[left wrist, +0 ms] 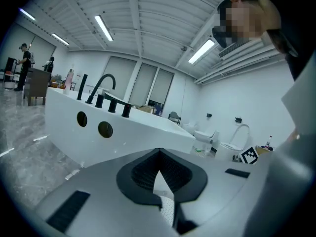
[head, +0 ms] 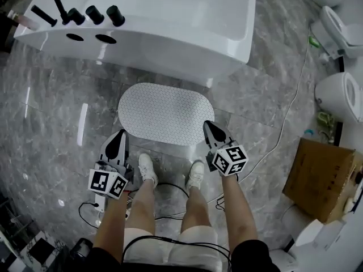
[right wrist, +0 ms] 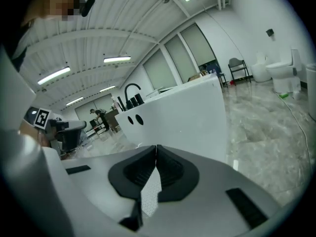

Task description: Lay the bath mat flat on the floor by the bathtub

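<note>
Legs (head: 195,211) stand before bath mat (head: 166,113) lying lengthwise along bathtub (head: 170,49)

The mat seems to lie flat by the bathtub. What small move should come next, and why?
Probably open both jaws and let go: the bath mat already lies flat beside the bathtub, while the left hand-held gripper and right hand-held gripper pinch its near edge.

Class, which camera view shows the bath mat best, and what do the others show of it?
The head view: the whole oval bath mat shows, lying beside the bathtub. The two gripper views show only a dotted sliver of it between the jaws.
</note>
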Action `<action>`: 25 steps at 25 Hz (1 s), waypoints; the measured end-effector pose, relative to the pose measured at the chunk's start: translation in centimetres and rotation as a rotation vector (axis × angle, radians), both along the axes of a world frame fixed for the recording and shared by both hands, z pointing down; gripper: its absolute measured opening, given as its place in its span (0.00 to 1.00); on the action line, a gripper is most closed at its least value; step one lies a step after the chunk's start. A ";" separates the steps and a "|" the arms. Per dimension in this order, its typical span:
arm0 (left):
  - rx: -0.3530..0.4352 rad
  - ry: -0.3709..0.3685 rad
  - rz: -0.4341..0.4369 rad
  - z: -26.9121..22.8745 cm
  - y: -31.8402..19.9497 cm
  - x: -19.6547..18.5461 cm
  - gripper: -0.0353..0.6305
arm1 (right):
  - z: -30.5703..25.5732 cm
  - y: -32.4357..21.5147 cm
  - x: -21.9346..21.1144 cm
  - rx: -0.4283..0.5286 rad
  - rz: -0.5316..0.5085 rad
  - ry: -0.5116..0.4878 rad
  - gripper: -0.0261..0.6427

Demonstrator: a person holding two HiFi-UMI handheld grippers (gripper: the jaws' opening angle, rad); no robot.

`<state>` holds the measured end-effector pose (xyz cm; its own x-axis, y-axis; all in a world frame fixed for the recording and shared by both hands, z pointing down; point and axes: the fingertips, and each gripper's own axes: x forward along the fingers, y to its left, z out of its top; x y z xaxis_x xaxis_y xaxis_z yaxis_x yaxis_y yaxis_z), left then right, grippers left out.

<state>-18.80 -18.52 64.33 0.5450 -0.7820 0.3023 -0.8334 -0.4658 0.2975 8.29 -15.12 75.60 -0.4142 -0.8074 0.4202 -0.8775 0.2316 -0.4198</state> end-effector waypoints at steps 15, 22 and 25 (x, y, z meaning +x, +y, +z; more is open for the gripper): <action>0.164 -0.080 0.099 -15.1 1.4 0.9 0.07 | -21.8 1.0 -6.1 0.235 -0.233 0.079 0.08; 0.219 -0.072 0.118 -21.6 2.1 1.1 0.07 | -29.9 1.9 -6.9 0.291 -0.180 0.050 0.08; 0.235 -0.049 0.113 -24.6 1.9 0.4 0.07 | -32.9 1.9 -6.9 0.314 -0.159 0.045 0.08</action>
<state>-18.35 -16.57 39.73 0.6222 -0.7687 0.1480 -0.7828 -0.6085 0.1305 1.35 -13.20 42.71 -0.5322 -0.8268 0.1821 -0.8359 0.4789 -0.2683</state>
